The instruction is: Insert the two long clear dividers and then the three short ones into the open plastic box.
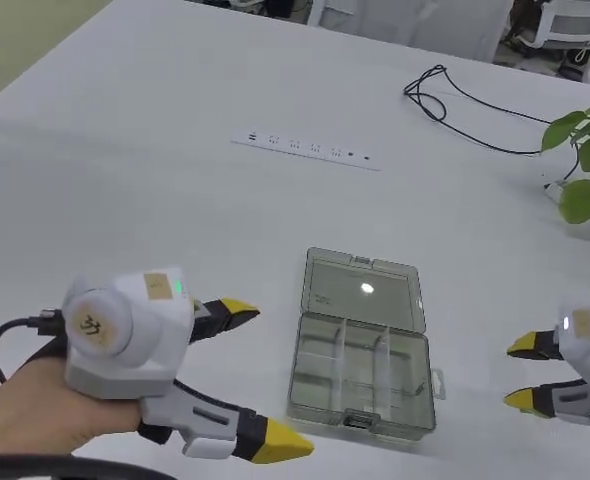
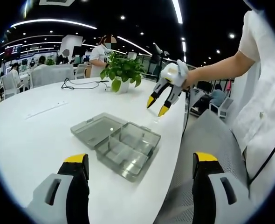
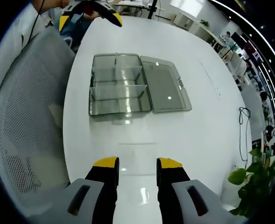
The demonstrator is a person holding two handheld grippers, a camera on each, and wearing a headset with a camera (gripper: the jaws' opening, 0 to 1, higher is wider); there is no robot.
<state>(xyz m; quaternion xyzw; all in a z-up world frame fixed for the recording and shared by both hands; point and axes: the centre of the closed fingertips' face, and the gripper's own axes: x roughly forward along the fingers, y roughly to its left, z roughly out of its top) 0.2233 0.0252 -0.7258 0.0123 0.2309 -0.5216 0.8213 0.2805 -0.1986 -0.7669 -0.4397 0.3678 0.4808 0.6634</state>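
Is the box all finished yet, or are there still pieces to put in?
Looks nearly finished. Done: clear dividers stand inside the open plastic box, splitting it into compartments, though I can't count all five. In hand: nothing; the left gripper and right gripper are open, empty, either side of the box. Left: probably just checking they sit right.

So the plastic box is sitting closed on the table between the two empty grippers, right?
No: the plastic box is open, its lid lying flat on the table, as the head view shows. It does sit between the left gripper and right gripper, both empty.
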